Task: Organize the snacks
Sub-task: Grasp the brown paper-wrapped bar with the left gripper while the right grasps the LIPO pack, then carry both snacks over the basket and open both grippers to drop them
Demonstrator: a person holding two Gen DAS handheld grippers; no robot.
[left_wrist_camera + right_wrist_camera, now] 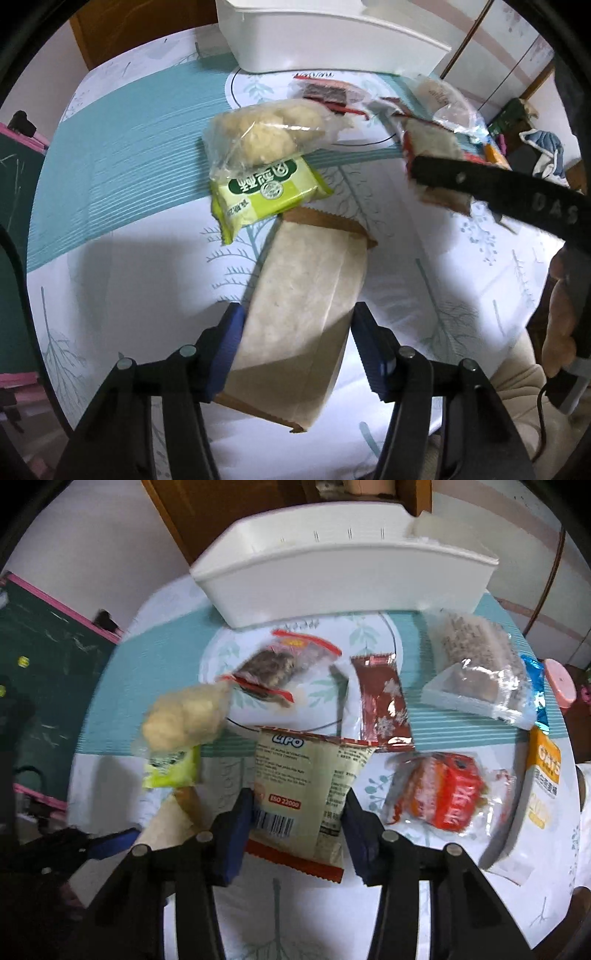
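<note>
We pinch the long beige paper-wrapped packet (299,317) crosswise in left fingers (231,347); right fingers (236,834) grip the cream LIPO packet (306,794), white plastic bin (332,576) ahead

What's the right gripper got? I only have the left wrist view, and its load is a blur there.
Observer: A cream LIPO packet with red edges, barcode side facing the camera, pinched between the fingers of the right gripper.
Operator: Anything loose beside it?
Observer: Yes. In the right wrist view a red snack in clear wrap lies on the table just right of the packet.
Operator: More beyond that?
Observer: An orange and white oat pouch lies at the table's right edge, past the red snack.
</note>
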